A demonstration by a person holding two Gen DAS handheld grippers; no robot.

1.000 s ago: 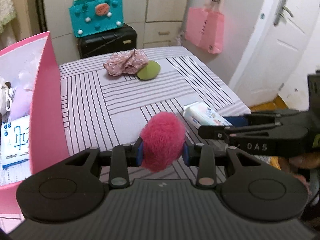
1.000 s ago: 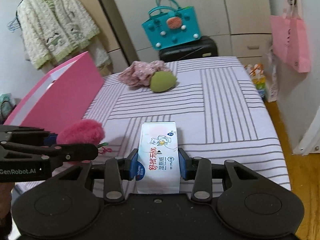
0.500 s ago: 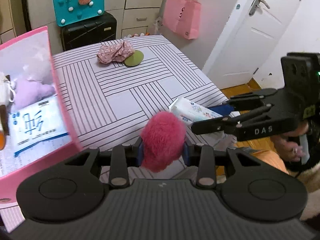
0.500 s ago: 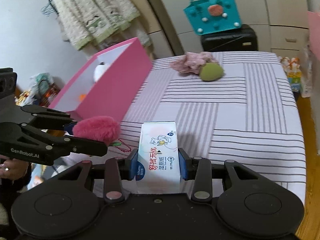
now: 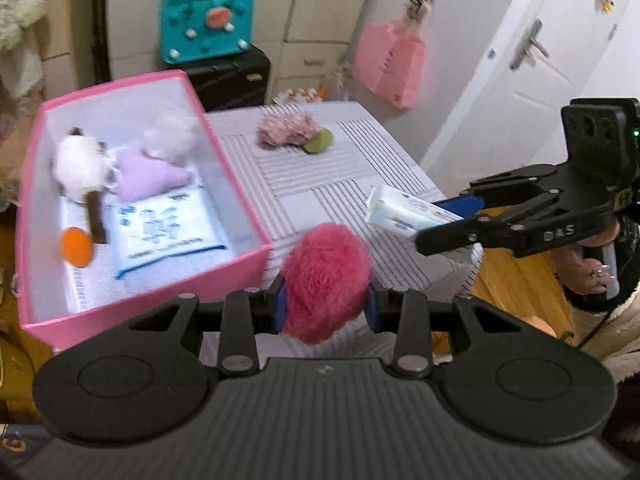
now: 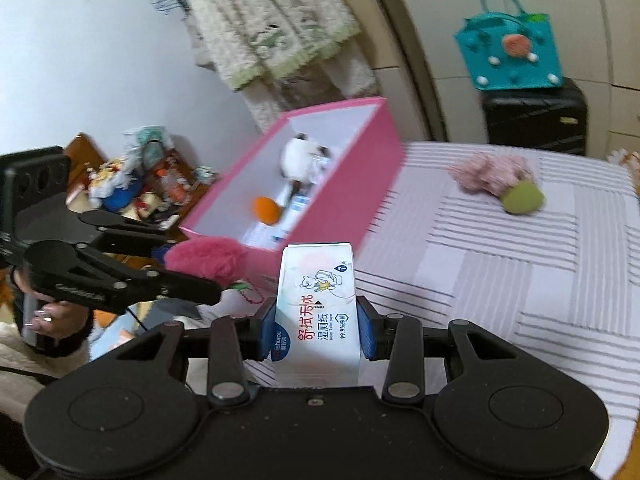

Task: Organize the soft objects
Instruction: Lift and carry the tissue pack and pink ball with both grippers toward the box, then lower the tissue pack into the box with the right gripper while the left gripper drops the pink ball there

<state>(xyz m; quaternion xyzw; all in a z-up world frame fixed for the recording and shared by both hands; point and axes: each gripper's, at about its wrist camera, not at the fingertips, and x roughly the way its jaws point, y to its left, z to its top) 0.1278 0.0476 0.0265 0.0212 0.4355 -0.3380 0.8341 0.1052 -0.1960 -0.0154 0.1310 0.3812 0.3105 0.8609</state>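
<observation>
Both sets of jaws are clamped on soft cargo: the left gripper squeezes a pink fluffy ball between its blue pads, and the right gripper pinches a pack of wet wipes by its long sides.

What has changed over the last second is height and aim. A second ago both grippers sat low at the near edge of the striped table, with the pink box seen only edge-on at the left. Now both have risen and swung toward it, so the left wrist view looks down into the open box — a white plush toy, a lilac cushion, an orange ball and a flat blue-and-white pack already lie on its floor. The grips themselves have not loosened; ball and wipes sit the same way between the pads.

For the task, this looks like the carry stage: two more items are on their way to the box, neither yet over its rim. The fluffy ball hangs just beside the box's near corner, the wipes a little further toward the table.

Still unsorted — a crumpled pink cloth and a green pad touching it, well apart from the box at the far end of the table.
</observation>
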